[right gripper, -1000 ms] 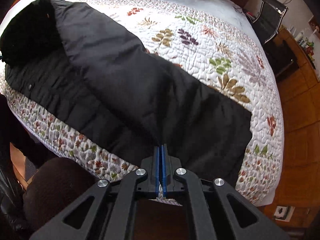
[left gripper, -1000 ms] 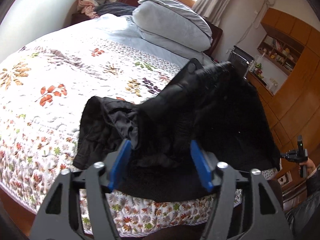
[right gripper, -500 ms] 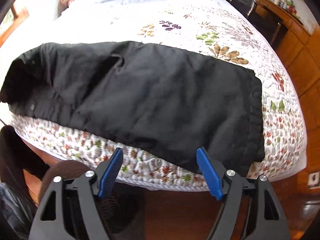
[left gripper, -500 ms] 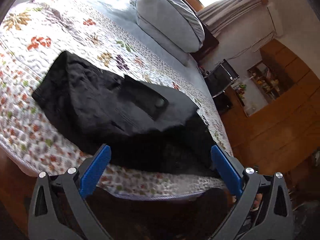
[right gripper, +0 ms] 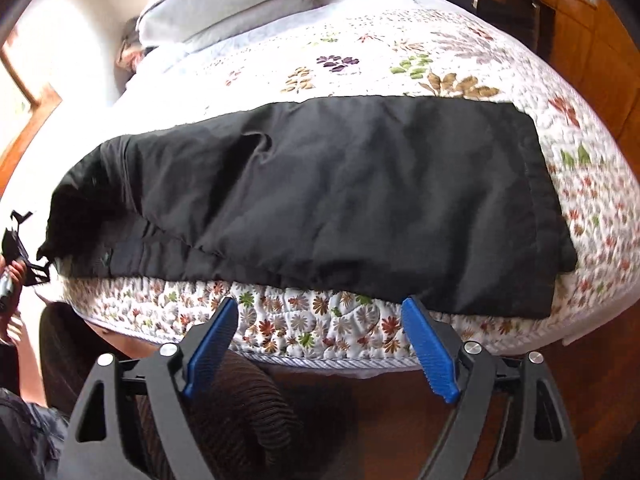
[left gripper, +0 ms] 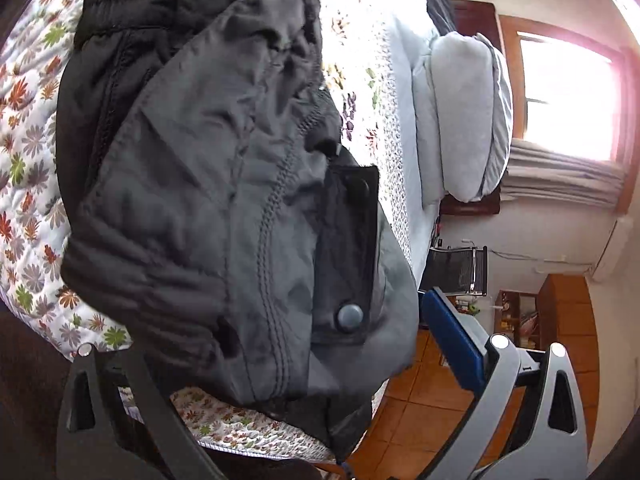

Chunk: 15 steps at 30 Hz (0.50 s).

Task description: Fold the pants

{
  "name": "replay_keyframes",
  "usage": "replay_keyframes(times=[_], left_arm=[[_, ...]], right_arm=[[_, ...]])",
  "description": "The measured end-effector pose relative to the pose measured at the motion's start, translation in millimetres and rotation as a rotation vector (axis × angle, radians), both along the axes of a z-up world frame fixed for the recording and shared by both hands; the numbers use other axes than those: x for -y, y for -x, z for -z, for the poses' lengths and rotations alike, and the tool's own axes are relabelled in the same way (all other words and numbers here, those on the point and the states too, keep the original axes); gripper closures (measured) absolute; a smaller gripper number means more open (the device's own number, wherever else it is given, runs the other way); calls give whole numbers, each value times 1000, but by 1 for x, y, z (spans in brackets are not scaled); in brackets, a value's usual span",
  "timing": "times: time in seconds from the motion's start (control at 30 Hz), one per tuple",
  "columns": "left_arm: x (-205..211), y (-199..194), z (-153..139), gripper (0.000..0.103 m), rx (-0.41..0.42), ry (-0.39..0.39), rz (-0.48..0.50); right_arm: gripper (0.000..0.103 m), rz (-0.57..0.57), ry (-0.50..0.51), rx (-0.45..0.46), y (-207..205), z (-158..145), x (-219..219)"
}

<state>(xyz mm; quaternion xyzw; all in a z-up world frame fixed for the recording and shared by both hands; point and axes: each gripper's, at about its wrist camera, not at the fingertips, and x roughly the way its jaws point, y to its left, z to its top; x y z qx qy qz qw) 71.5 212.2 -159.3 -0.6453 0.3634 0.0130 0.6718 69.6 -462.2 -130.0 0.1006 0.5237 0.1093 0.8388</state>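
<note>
Black pants (right gripper: 340, 200) lie folded lengthwise across the near edge of the floral quilt (right gripper: 400, 60), waist at the left, leg hems at the right. My right gripper (right gripper: 320, 340) is open and empty, just in front of the bed edge below the pants. In the left wrist view the waist end of the pants (left gripper: 224, 200), with a snap-button pocket flap (left gripper: 350, 314), fills the frame. My left gripper (left gripper: 280, 368) is open, jaws wide apart around the waist fabric; the left finger is hidden behind cloth, the right finger (left gripper: 452, 340) shows.
Grey pillows (right gripper: 224, 4) lie at the bed's head. A black chair (left gripper: 456, 270) and wooden shelves (left gripper: 520, 320) stand beyond the bed. Wood floor (right gripper: 400, 420) lies below the bed edge. My left gripper also shows in the right wrist view (right gripper: 20, 252).
My left gripper has rolled and moved in close to the waist end. My right gripper has drawn back slightly, still open after releasing the leg.
</note>
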Motion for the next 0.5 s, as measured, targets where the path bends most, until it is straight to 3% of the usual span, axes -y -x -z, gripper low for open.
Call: replay_keyframes(times=[0.03,0.1,0.23,0.33,0.4,0.5], left_arm=[[-2,-3,-1,3,-7,-26,15],[-5,-8,-13,5,4,-151,57],[-22,-23,-62,5,99,-504,104],[-35,-37,-75,5,55,-730,136],[-45,-37,-72,5,-6,-807,135],[-62,-16,-63,5,-42,-803,108]], right_arm=[[18,23,-41,-3,1,2,5],[11,102,-148,-2,3,6,19],[11,296,-421,-7,11,20,58],[11,414,-576,-15,20,33,81],[11,456,-639,-23,24,40,88],[11,507,-703,-36,30,50,95]])
